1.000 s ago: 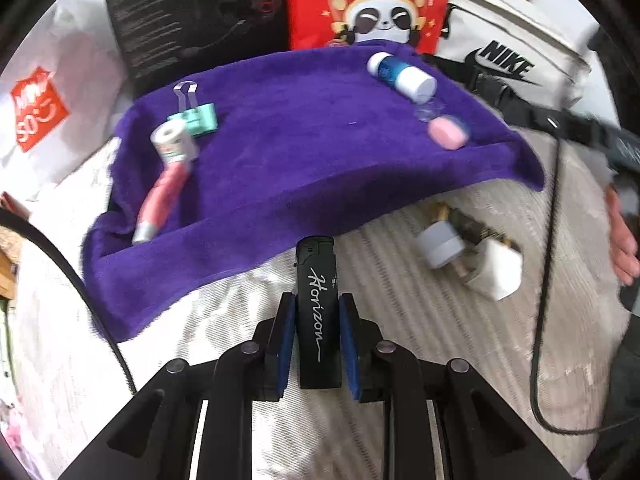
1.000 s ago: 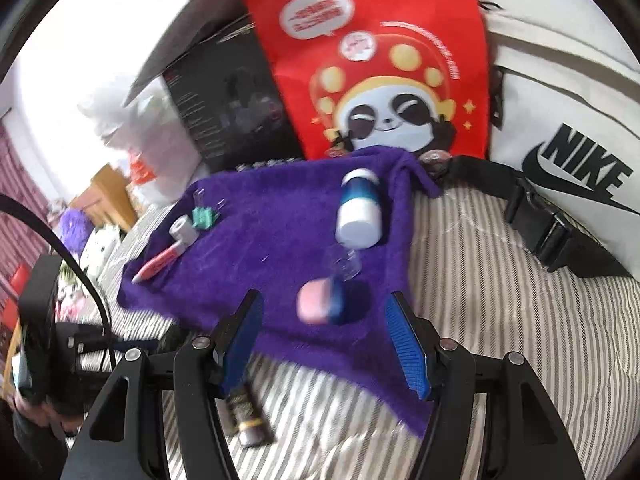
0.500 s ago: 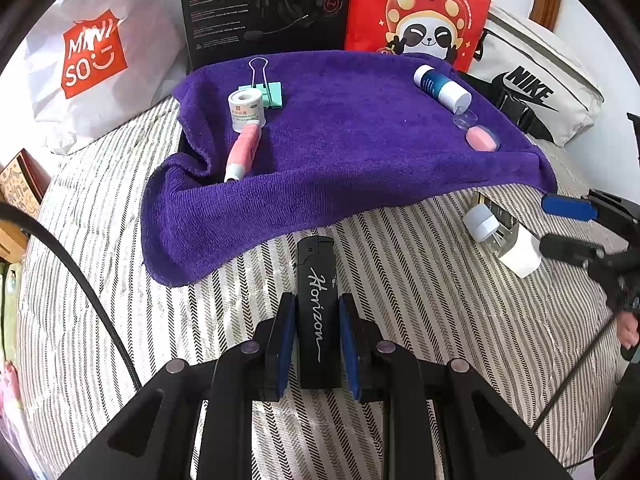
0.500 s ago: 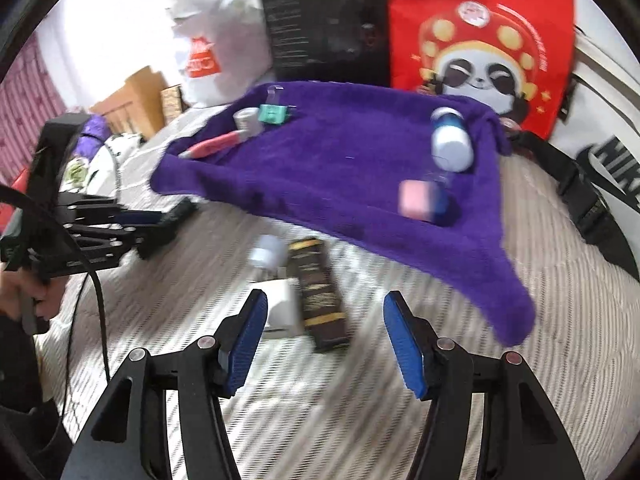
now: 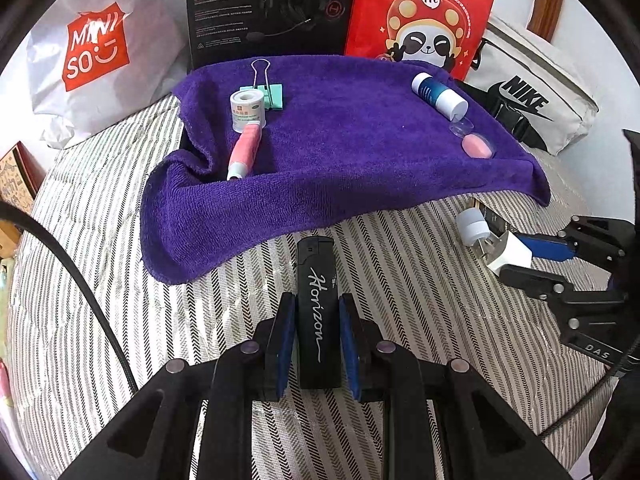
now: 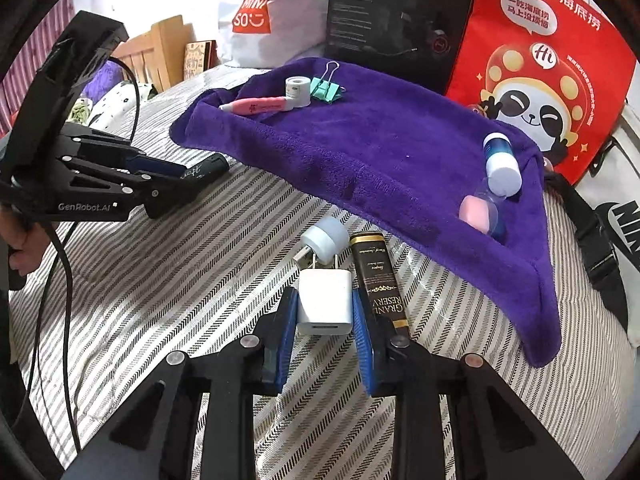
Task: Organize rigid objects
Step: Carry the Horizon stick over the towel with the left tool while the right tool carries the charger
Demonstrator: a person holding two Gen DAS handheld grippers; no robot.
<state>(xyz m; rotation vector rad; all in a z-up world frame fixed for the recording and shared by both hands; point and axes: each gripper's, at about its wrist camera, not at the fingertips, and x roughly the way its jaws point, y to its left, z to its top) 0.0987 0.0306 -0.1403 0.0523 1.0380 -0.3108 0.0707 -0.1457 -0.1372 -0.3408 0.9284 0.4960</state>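
Note:
My left gripper [image 5: 318,332] is shut on a black lighter [image 5: 318,308] marked "Horizon", held over the striped bed just in front of the purple towel [image 5: 340,168]. My right gripper [image 6: 325,312] has its blue pads against both sides of a white charger plug [image 6: 325,304] lying on the bed. On the towel lie a white tape roll [image 5: 247,110], a pink pen [image 5: 245,152], a green binder clip [image 5: 266,88], a blue-and-white bottle [image 5: 438,94] and a pink eraser [image 5: 476,148].
A small grey-white USB lamp [image 6: 326,238] and a black-and-gold box [image 6: 378,280] lie beside the plug. Behind the towel stand a Miniso bag [image 5: 96,56], a black box [image 5: 268,8], a red panda bag [image 5: 424,16] and a Nike bag [image 5: 532,100].
My right gripper swung down from over the towel to the bed and closed around the white plug. My left gripper drew back from the towel with the lighter.

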